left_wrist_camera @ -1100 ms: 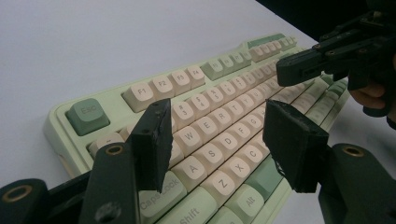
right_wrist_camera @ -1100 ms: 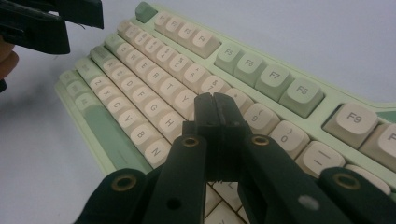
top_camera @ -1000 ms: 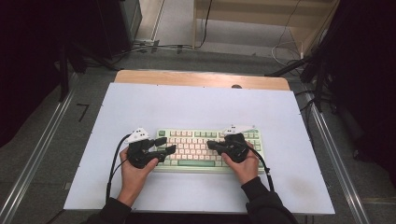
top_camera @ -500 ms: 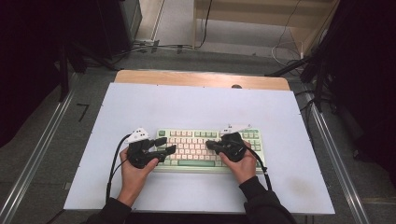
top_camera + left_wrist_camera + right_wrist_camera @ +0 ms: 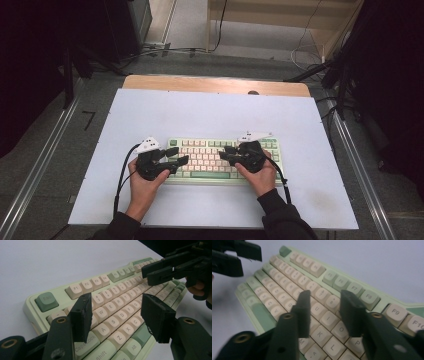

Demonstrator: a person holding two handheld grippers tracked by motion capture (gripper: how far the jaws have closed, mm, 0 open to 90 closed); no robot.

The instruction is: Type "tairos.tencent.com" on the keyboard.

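Keyboard (image 5: 225, 159) sitting on the white table (image 5: 210, 115), near edge. Right gripper (image 5: 324, 315) jaws just been opening, nothing between, hovering over U/I keys, probably. Left gripper (image 5: 115, 317) apart above W/S. Best pressing one key squarely, tip down.

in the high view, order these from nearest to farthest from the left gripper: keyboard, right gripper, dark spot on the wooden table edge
1. The keyboard: directly under the left gripper, whose fingers sit over its left end.
2. The right gripper: across the keyboard, over its right half, fingers pointing back toward the left one.
3. The dark spot: far up on the wooden edge, right of centre.
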